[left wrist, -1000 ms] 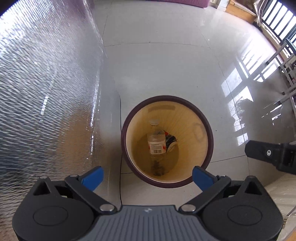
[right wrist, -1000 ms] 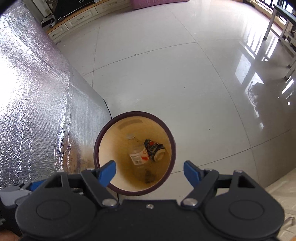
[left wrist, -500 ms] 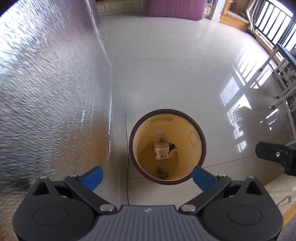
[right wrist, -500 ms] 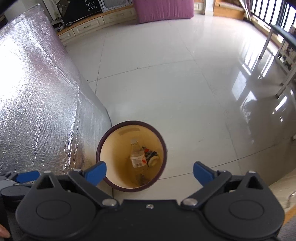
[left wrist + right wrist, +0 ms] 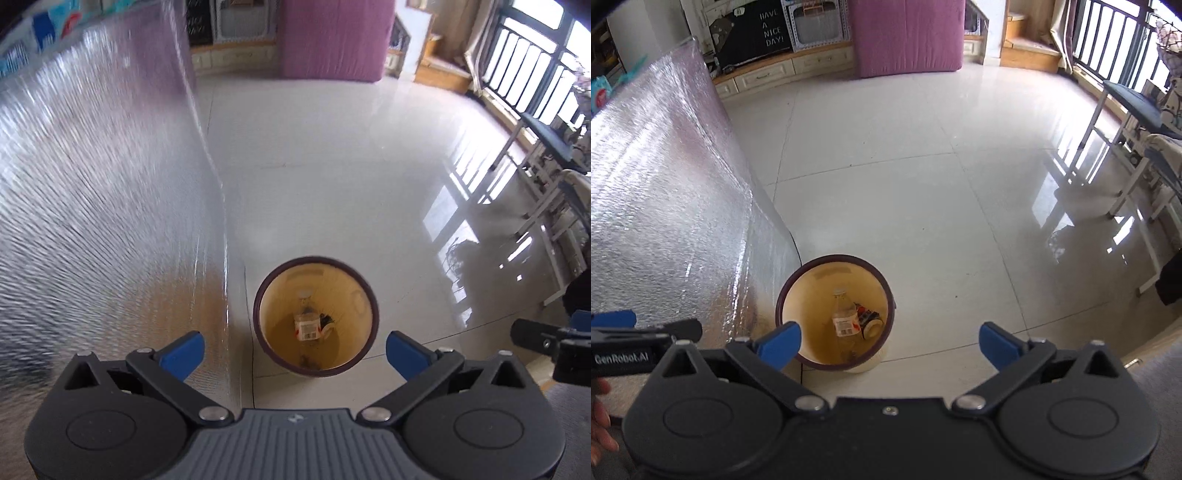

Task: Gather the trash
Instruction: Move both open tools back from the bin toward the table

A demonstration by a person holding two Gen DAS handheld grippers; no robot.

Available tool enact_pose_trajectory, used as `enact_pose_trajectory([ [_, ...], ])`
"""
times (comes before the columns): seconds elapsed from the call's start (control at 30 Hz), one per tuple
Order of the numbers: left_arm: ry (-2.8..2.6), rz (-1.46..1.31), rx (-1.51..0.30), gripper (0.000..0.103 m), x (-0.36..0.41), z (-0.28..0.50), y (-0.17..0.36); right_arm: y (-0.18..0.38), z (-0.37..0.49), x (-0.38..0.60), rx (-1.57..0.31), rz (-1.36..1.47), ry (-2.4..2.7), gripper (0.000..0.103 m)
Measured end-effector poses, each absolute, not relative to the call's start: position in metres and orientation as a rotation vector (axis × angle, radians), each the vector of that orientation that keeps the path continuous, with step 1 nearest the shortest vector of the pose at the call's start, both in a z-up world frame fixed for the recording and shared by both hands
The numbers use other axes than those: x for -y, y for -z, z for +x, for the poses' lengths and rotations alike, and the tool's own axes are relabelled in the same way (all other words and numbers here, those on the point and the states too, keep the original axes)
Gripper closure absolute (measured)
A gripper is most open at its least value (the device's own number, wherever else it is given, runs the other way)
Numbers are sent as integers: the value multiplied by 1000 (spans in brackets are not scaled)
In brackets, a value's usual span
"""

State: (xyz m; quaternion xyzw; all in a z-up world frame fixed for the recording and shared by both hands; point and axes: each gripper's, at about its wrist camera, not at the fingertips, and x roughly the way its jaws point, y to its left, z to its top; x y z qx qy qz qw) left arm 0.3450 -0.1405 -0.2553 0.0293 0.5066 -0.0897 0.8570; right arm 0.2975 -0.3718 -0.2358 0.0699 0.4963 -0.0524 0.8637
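Both cameras had pulled up, so the trash bin point(image 5: 316, 321) shrank to lower centre of frame, on the floor point(image 5: 905, 166) beside the foil-covered bench point(image 5: 92, 203). Inside lay a light, slippery plastic bottle point(image 5: 844, 321) and can point(image 5: 870, 321). I kept my left tool point(image 5: 291, 349) and right tool point(image 5: 889, 341) spread, empty.

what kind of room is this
Most likely a home living room: glossy tiled floor, a low cabinet along the far wall, a pink mattress propped upright, and a small trash bin.
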Motion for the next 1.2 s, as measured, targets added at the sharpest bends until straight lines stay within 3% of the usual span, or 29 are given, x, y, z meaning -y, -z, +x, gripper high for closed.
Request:
enact_pose_trajectory([
  [0.43,274,35,-881,0,123,275,141,147,220,367,-877,135,153,0],
  [0.93,173,-29,-614,0,16,193,32,47,156,298,-644,119,82,0],
  [1.2,95,-82,-524,0,-39,164,1,6,141,249,-532,111,-9,0],
])
